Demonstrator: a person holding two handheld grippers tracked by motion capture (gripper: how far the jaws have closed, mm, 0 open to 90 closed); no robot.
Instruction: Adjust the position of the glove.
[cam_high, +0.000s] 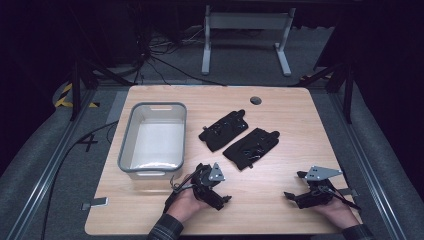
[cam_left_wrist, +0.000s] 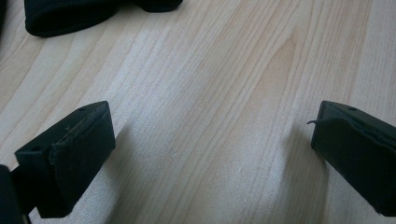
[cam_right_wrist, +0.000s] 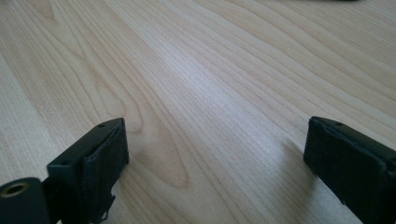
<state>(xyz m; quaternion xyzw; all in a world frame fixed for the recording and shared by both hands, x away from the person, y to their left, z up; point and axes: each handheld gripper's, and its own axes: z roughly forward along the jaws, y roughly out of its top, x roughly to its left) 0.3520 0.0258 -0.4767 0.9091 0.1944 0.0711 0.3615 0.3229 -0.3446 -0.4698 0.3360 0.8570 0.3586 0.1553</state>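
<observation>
Grey bin (cam_high: 152, 136) sits left of centre on the table (cam_high: 280, 105). Left gripper (cam_high: 212, 192) lower centre, jaws wide apart, nothing between them. Two black gloves (cam_high: 240, 137) lie mid-frame, just above it. Right gripper (cam_high: 302, 196) lower right, jaws spread wide, holding nothing.

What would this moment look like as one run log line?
left gripper: open, empty | right gripper: open, empty | gloves: flat on table, untouched | bin: empty
</observation>
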